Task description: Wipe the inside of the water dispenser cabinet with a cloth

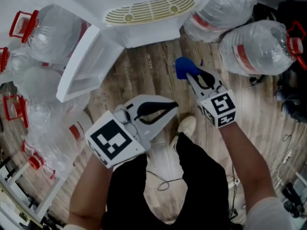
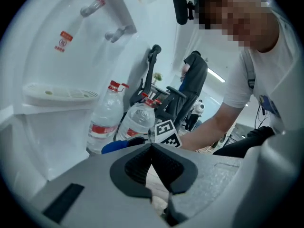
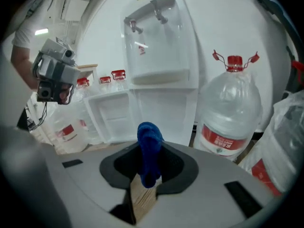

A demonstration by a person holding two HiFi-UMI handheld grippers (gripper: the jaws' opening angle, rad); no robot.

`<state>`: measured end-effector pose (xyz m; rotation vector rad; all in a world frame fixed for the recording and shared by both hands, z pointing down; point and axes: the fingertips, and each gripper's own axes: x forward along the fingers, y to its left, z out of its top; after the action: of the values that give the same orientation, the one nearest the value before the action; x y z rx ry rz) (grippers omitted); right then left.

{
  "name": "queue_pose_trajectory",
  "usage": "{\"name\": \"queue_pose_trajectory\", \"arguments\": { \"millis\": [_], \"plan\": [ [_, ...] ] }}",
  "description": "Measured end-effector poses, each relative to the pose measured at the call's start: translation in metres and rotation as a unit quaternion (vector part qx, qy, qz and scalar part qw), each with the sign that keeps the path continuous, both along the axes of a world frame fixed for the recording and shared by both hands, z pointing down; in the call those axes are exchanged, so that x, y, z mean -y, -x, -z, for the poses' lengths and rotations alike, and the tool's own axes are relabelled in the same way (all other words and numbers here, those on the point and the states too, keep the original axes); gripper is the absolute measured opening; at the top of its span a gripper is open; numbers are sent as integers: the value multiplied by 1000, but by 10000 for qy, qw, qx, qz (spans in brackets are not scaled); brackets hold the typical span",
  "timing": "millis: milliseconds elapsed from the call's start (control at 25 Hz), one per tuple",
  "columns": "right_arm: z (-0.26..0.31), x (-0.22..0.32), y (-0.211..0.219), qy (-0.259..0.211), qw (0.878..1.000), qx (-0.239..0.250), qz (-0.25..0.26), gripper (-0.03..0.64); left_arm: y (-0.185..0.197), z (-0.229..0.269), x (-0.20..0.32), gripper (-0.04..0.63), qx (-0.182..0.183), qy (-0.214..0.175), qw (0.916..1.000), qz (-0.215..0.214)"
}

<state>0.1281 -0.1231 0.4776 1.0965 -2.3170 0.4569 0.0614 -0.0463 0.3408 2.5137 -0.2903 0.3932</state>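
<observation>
The right gripper is clenched on a blue cloth, which bunches up out of the jaw tips. In the right gripper view the cloth stands upright between the pads of that gripper, held in the air above the wooden floor. It is near the white water dispenser but not touching it.

The dispenser's lower cabinet door hangs open to the left. The right gripper view shows the door swung aside and the cabinet opening beyond the cloth.

The left gripper is nearer the person and left of the right one. Its jaws meet at the tips with nothing between them; the left gripper view shows only floor through the gap behind the tips.

Large plastic water bottles stand on both sides of the dispenser, one far right and several on the left. A light shoe shows between the grippers.
</observation>
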Motion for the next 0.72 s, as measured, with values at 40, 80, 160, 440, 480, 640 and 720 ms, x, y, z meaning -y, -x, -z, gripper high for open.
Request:
{"name": "queue_pose_trajectory", "arguments": {
  "millis": [40, 80, 160, 440, 480, 640, 720],
  "plan": [
    [18, -11, 2, 63, 10000, 32, -1, 83, 2, 16, -10, 3, 3, 32, 10000, 13],
    [36, -23, 5, 122, 9999, 86, -14, 83, 5, 33, -20, 3, -10, 89, 10000, 29],
    [78, -48, 10, 231, 9996, 180, -40, 83, 11, 71, -40, 3, -57, 240, 9996, 104],
    [250, -117, 15, 142, 9999, -30, -65, 83, 29, 232, -98, 3, -383, 88, 9990, 233],
    [277, -126, 16, 113, 9999, 3, -83, 83, 31, 256, -106, 3, -368, 18, 9991, 223],
    [389, -190, 26, 73, 9990, 355, -243, 83, 46, 346, -155, 3, -239, -71, 9995, 186],
    [435, -221, 30, 66, 9983, 514, -268, 83, 56, 382, -179, 3, -201, -104, 9997, 133]
  ]
}}
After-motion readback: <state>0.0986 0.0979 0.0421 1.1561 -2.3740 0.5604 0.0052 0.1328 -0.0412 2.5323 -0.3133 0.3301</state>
